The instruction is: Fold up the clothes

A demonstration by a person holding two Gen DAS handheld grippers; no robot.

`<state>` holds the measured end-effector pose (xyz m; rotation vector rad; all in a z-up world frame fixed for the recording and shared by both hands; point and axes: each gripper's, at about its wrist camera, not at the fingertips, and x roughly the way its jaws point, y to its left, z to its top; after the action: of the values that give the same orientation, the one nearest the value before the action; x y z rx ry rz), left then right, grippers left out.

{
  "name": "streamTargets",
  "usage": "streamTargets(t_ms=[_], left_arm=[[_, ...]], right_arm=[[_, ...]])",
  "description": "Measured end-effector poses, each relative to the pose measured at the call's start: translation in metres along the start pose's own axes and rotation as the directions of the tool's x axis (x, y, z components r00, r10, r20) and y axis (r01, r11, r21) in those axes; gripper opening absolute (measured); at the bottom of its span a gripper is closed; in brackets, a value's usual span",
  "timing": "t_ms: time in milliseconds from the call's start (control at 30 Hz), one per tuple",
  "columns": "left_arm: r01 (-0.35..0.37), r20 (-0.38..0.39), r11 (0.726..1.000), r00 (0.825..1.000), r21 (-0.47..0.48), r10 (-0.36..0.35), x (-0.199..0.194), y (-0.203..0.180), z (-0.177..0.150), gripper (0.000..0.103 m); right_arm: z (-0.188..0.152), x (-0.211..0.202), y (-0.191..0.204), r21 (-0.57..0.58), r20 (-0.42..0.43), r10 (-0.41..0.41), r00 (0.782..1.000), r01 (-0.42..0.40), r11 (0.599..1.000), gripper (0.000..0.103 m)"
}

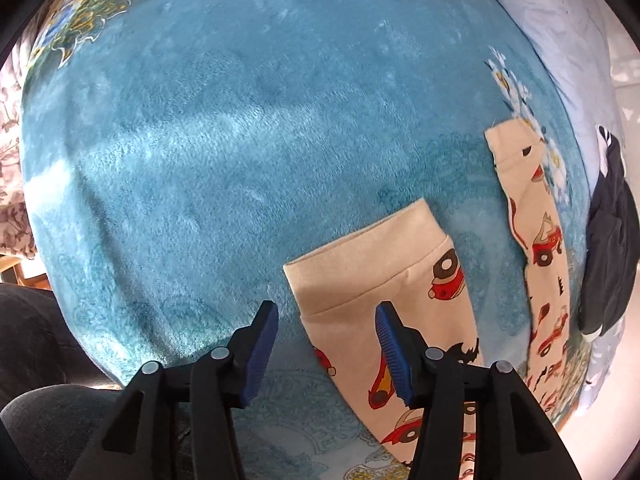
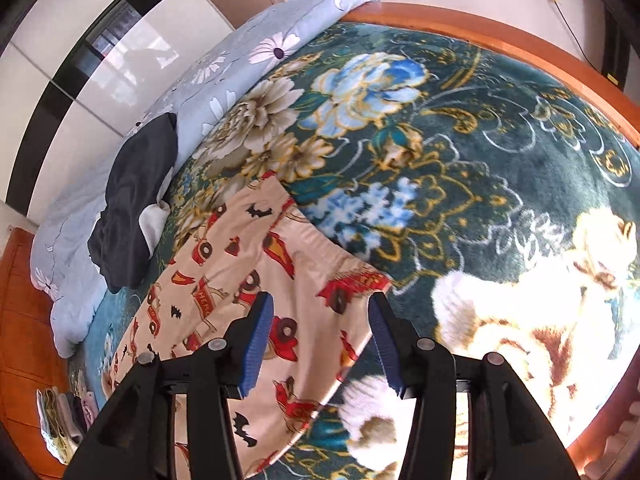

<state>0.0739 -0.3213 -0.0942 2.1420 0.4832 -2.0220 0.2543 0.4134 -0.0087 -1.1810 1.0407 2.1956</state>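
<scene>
Teal plush blanket covers the bed, its far part patterned with large flowers. On it lie cream trousers printed with red cars, spread flat, one cuffed leg end just below the left gripper, the waist end under the right gripper. A dark garment rests beside them on a pale blue quilt. Both grippers stand part open, with nothing between their blue pads.

The printed pants carry small lettering on the cars — too blurred to read.
</scene>
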Motion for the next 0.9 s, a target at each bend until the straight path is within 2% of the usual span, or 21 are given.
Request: streamTargets(t_ms=[200,267,333,467,533,700,800,867,900], left_arm=[[0.048,-0.043,0.998,0.998,-0.027,-0.05,0.016,0.001,-0.004,0.052],[0.067,-0.035,0.997,0.997,-0.036,-0.068,0.015,0.001,-0.004,0.045],[0.084,-0.028,0.996,0.996,-0.04,-0.085,0.015,0.002,-0.004,0.031],[0.113,-0.015,0.992,0.993,-0.059,-0.114,0.016,0.003,-0.006,0.021],[0.129,0.0,0.99,0.992,-0.058,-0.129,0.015,0.001,-0.007,0.013],[0.176,0.044,0.983,0.984,-0.042,-0.174,0.007,-0.001,-0.004,0.009],[0.226,0.068,0.972,0.973,-0.058,-0.222,0.001,0.003,-0.004,0.009],[0.254,0.076,0.965,0.966,-0.066,-0.249,-0.002,0.005,-0.004,0.009],[0.261,0.077,0.963,0.964,-0.07,-0.256,-0.003,0.006,-0.004,0.009]], right_arm=[[-0.022,0.009,-0.025,0.07,-0.058,0.001,0.998,0.003,0.998,0.051],[-0.029,0.013,-0.025,0.071,-0.076,0.011,0.997,-0.006,0.997,0.051],[-0.034,0.018,-0.024,0.076,-0.091,0.029,0.995,-0.022,0.997,0.051],[-0.04,0.024,-0.028,0.127,-0.112,0.064,0.992,-0.05,0.991,0.051],[-0.041,0.027,-0.033,0.161,-0.123,0.079,0.989,-0.058,0.985,0.051],[-0.038,0.047,-0.041,0.261,-0.138,0.108,0.985,-0.069,0.963,0.051],[-0.04,0.062,-0.042,0.321,-0.161,0.061,0.985,-0.006,0.947,0.051],[-0.038,0.063,-0.036,0.314,-0.158,0.034,0.987,0.018,0.949,0.05],[-0.038,0.063,-0.032,0.299,-0.157,0.024,0.987,0.024,0.954,0.04]])
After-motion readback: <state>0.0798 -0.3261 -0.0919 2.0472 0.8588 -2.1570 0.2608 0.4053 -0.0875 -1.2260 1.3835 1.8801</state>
